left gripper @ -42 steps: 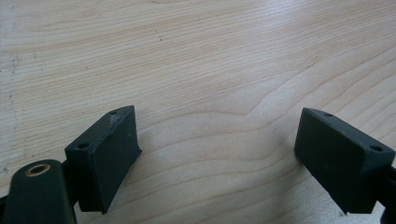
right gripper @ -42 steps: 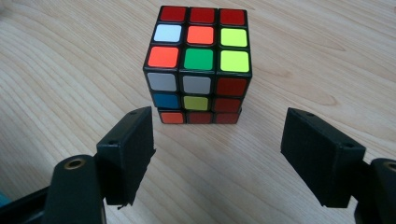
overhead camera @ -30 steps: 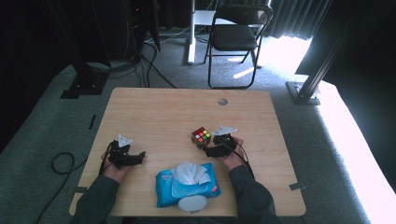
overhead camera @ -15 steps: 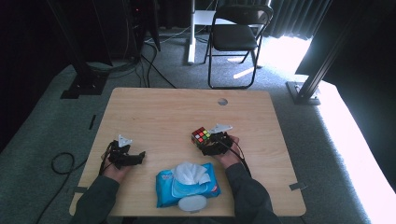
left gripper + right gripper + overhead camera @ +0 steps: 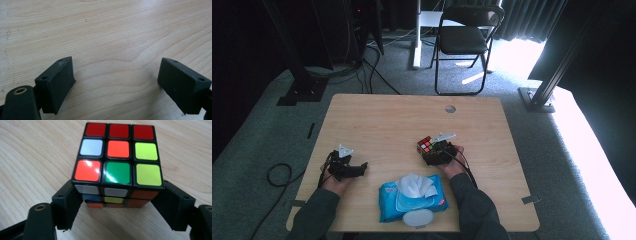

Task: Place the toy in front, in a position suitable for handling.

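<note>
the puzzle cube [image 5: 426, 145] is seen on the light wooden worktop [image 5: 382, 120], right of the middle, in the high view. the right hand-held gripper [image 5: 435, 153] is held at the near side of the cube by the right hand [image 5: 453, 162], with its grey three-cornered plate raised above it. in the right gripper view the cube [image 5: 117, 162] is seen resting on the worktop [image 5: 32, 157] with its near lower part between the two black jaws; the left jaw is laid against the cube's lower left corner, and the right jaw is set at its lower right edge. the jaws have just been closing, with the cube between them. whether both pads are pressed firmly on the cube cannot be told. the top face of the cube is shown with red, white, orange, green and yellow squares.

the left hand-held gripper [image 5: 348, 167] is held by the left hand [image 5: 334, 182] near the worktop's left front part, well apart from the cube. in the left gripper view its jaws are seen wide apart over the bare wood [image 5: 112, 37], with nothing between them.

a blue pack of wet wipes [image 5: 412, 197] is lain at the front edge of the worktop, between the two forearms, with a white wipe pulled up from its opening. a folding chair [image 5: 464, 37] is stood on the floor beyond the worktop.
</note>
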`<move>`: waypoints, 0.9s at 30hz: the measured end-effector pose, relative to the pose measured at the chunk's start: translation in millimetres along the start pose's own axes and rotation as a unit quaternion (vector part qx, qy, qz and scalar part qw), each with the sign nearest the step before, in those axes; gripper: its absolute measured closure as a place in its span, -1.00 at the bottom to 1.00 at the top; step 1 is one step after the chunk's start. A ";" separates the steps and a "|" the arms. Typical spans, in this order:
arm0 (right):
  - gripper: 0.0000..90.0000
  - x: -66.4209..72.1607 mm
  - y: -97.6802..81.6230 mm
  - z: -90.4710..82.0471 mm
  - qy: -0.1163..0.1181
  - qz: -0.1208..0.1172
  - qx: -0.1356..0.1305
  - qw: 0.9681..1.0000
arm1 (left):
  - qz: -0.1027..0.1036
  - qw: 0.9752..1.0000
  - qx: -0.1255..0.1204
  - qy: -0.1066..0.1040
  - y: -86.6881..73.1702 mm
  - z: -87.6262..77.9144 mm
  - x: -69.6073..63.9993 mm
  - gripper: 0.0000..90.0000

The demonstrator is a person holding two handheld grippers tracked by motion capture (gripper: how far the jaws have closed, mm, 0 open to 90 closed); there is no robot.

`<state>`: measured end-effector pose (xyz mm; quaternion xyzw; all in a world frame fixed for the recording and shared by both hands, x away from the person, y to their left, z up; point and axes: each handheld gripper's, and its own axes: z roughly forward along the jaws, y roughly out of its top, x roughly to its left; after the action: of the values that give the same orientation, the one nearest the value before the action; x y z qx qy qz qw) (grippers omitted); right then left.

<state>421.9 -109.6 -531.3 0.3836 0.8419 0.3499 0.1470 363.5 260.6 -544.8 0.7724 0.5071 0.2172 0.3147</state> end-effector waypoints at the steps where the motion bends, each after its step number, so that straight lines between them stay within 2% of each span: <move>1: -0.41 -0.5 -0.3 0.8 0.000 0.001 0.000 1.000 | 0.000 1.000 0.000 0.000 0.0 0.0 0.0 -0.70; 3: -0.31 -1.2 -0.5 1.2 0.009 0.004 -0.001 1.000 | 0.000 1.000 0.000 0.000 0.0 0.0 0.0 -0.70; 10: -0.25 -0.4 -0.1 0.5 0.007 -0.013 -0.005 1.000 | 0.000 1.000 0.000 0.000 0.0 0.0 0.0 -0.70; 20: -0.24 3.1 2.1 2.2 0.014 -0.028 -0.018 0.999 | 0.000 1.000 0.000 0.000 0.0 0.0 0.0 -0.70; 27: -0.24 8.7 11.3 3.1 0.025 -0.044 -0.031 0.998 | 0.000 1.000 0.000 0.000 0.0 0.0 0.0 -0.70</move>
<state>423.8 -96.5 -525.4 0.3327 0.8502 0.3782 0.1534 363.6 260.6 -544.8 0.7725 0.5070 0.2171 0.3147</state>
